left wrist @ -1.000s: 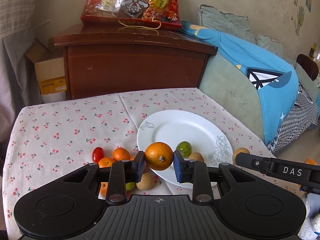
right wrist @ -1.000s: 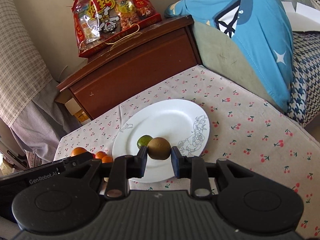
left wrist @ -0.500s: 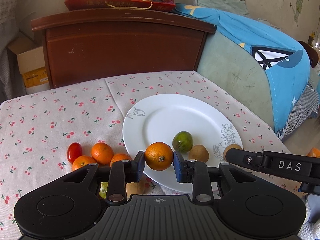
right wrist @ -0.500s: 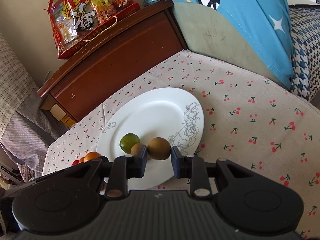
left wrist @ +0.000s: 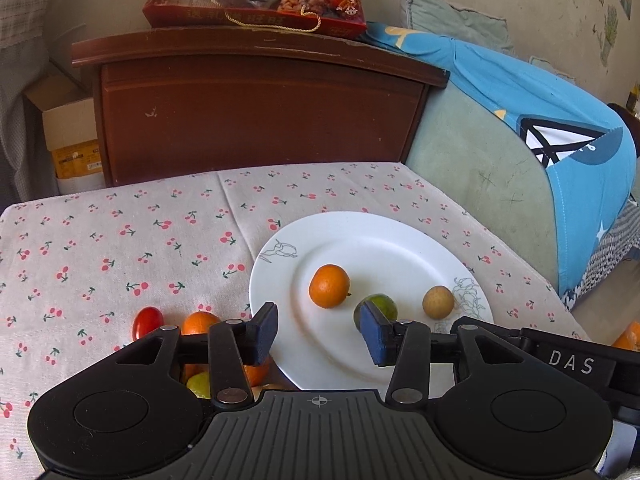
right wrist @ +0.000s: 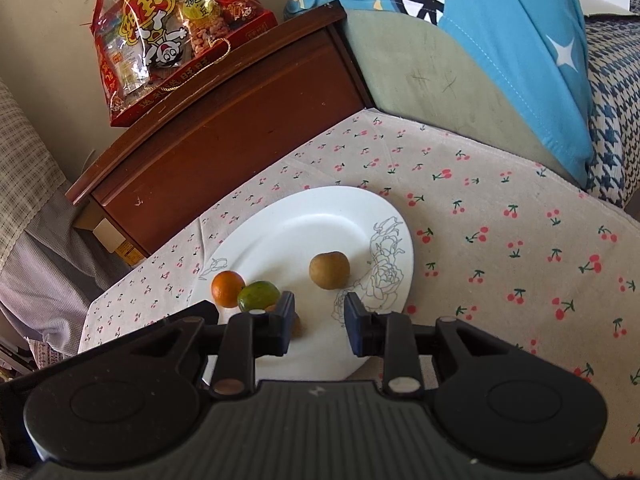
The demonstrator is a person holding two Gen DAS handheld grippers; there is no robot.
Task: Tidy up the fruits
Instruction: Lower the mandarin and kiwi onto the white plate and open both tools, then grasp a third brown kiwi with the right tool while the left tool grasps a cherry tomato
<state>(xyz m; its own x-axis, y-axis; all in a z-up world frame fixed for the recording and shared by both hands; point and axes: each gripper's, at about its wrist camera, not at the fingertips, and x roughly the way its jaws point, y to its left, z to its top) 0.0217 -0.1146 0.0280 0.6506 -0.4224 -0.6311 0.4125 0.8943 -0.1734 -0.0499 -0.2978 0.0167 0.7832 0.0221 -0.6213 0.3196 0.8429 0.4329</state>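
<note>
Both fruits have left their grips. The left claw, jaws just opened wide, is empty; its orange now sits on the plate. The right claw stands parted and empty, its brown fruit lying on the plate. More fruit waits on the worktop, so sorting likely continues.

We see both views in soft daylight, sharp at the centre with no motion blur. The white plate shines brightest, mildly glaring, and fruit on it throws faint, short shadows. Fisheye curvature bends the wooden cabinet and the tablecloth edges. Corners fall to dark vignetting, and each gripper body sits in dull shade.
</note>
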